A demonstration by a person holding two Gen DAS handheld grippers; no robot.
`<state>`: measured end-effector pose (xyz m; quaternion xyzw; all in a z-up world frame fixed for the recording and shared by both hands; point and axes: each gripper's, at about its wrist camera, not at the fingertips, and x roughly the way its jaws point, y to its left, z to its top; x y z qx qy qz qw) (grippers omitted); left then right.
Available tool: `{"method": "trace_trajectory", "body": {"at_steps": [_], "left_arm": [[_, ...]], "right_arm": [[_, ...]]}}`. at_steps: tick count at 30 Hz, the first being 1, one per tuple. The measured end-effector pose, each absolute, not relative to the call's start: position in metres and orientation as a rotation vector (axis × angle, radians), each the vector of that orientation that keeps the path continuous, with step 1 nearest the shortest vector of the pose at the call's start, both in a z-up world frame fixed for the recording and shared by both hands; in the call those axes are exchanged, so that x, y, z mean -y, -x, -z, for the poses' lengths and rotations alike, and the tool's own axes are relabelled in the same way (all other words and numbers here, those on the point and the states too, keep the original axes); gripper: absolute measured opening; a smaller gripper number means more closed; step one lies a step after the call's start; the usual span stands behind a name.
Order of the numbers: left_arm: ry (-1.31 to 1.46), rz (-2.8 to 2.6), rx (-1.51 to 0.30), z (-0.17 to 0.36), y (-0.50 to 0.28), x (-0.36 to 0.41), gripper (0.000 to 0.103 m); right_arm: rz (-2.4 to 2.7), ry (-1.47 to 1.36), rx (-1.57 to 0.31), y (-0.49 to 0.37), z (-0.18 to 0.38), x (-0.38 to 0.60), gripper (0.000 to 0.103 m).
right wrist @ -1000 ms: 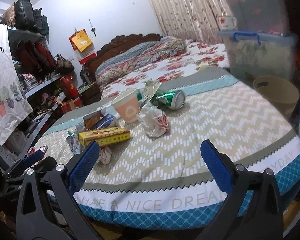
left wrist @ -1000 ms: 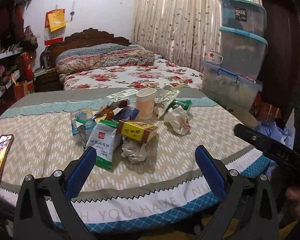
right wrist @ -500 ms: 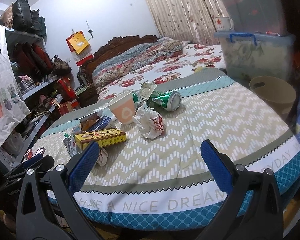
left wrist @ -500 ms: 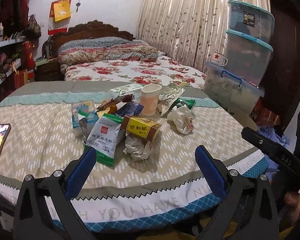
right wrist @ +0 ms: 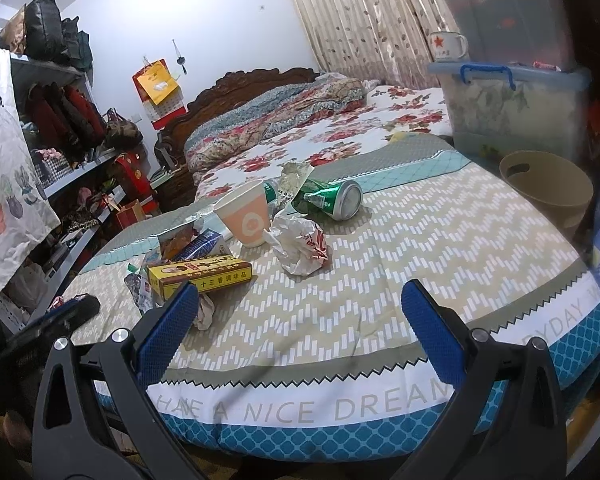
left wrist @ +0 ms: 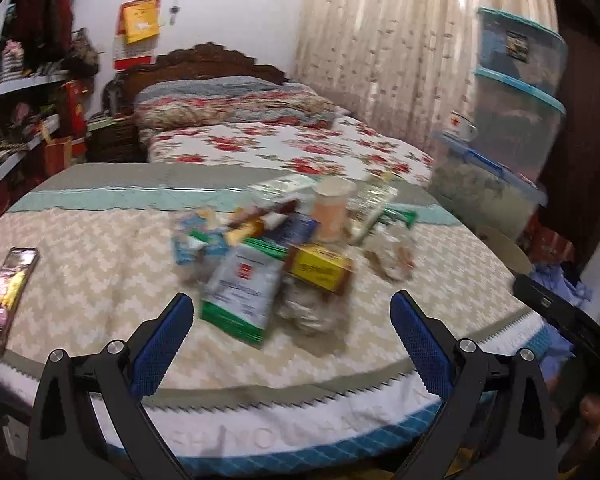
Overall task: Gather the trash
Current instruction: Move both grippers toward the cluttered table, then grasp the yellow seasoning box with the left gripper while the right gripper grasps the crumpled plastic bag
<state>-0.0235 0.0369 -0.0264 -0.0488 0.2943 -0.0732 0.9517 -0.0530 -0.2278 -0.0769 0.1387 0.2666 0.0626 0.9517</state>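
- The trash lies heaped on the desk, which is covered with a patterned cloth: a yellow box, a paper cup, a crumpled wrapper, a green can on its side, and a white and green packet nearest the left side.
- The left gripper is spread wide and holds nothing; it hangs over the near edge of the desk, short of the packet.
- The right gripper is also spread wide and empty, with a small wad of paper just beside its left finger.
- A tan bin stands off the far right edge of the desk, well apart from the heap.
- Risk: the pieces overlap, so closing on one would likely drag or tip its neighbours; the cup stands upright and could topple.
- Risk: the can is round and on its side, so a nudge may roll it off the desk.
- Risk: the flat packet may slip out of the pads or bunch the cloth.
- Risk: a phone lies at the left of the desk and must not be swept up.
- The left view is blurred, so fine positions there are uncertain.
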Motion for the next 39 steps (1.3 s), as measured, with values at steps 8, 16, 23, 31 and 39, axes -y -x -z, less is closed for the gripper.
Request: {"method": "trace_trajectory", "body": {"at_steps": [8,16,23,31,39], "left_arm": [[0.186,0.092,-0.615,0.028,0.002,-0.085,0.094],[0.075,0.221,-0.637,0.031,-0.026,-0.032,0.094],[0.022,0.249,-0.703,0.049,-0.052,-0.007,0.087],[-0.013,0.267,-0.749,0.061,-0.068,0.006,0.080],[-0.091,0.290,-0.757,0.068,-0.075,0.028,0.062]], "right_arm": [[-0.208,-0.238,-0.578,0.038,0.081,0.218,0.077],[-0.199,-0.174,-0.622,-0.014,0.092,0.217,0.072],[-0.283,-0.169,-0.672,-0.052,0.091,0.204,0.073],[-0.264,-0.152,-0.699,-0.084,0.100,0.205,0.074],[-0.283,-0.094,-0.802,-0.131,0.127,0.199,0.082]]}}
